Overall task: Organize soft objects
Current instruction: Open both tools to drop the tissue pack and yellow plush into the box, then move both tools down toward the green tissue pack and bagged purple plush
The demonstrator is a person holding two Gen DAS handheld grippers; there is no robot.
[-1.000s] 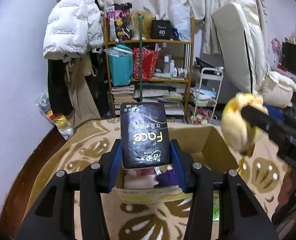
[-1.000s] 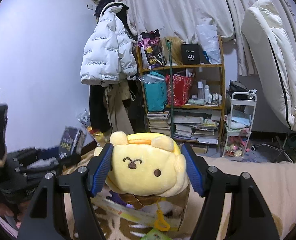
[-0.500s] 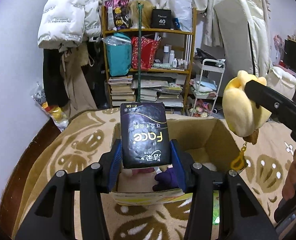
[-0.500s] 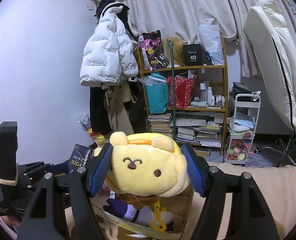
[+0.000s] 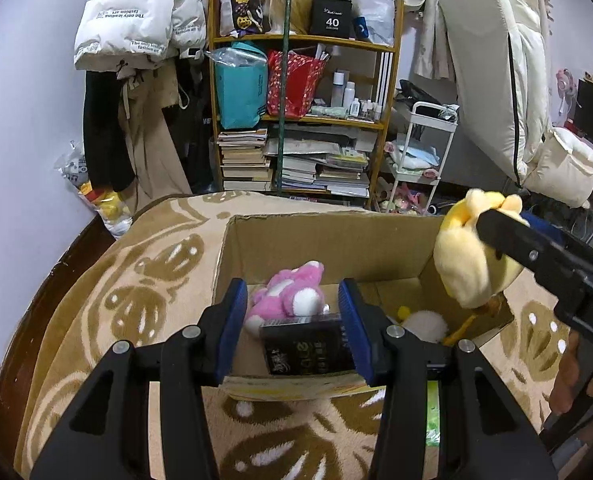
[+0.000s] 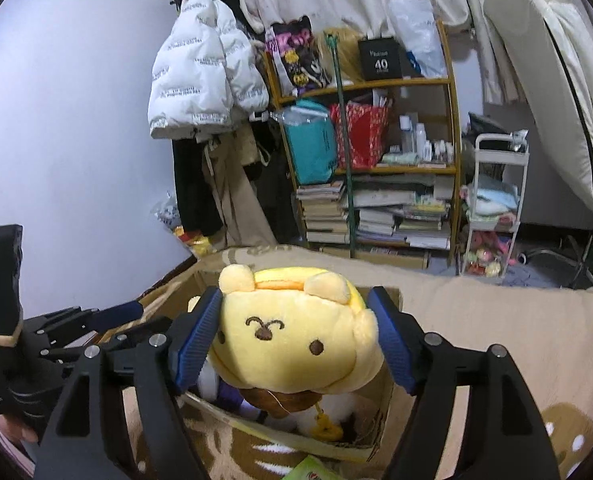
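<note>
The yellow plush toy [image 6: 292, 332] sits low in the centre of the right wrist view, between the blue pads of the right gripper [image 6: 294, 338], directly above the open cardboard box [image 5: 324, 240]. Those jaws are opening with the toy between them; the left pad seems to touch its cheek, while a thin gap shows at the right pad, so the grip looks nearly gone. In the left wrist view the same toy hangs at the right edge, over the box's right wall, so it may catch the rim instead of falling inside. Nudging it toward the box's middle before the jaws part fully would be the safer release.

The black tissue pack [image 5: 308, 344] lies low in the box, at lower centre of the left wrist view, against the near wall. The left gripper [image 5: 292, 322] stands narrow around it; its right pad [image 5: 350, 324] meets the pack's edge, but a gap shows on the left, so I judge the pack is resting, not held. Behind it lie 1 pink plush toy [image 5: 292, 300] and something white [image 5: 426, 322] to the right. The left gripper should lift straight up, clear of the near wall. The box rests on a tan patterned blanket [image 5: 144, 280].
</note>
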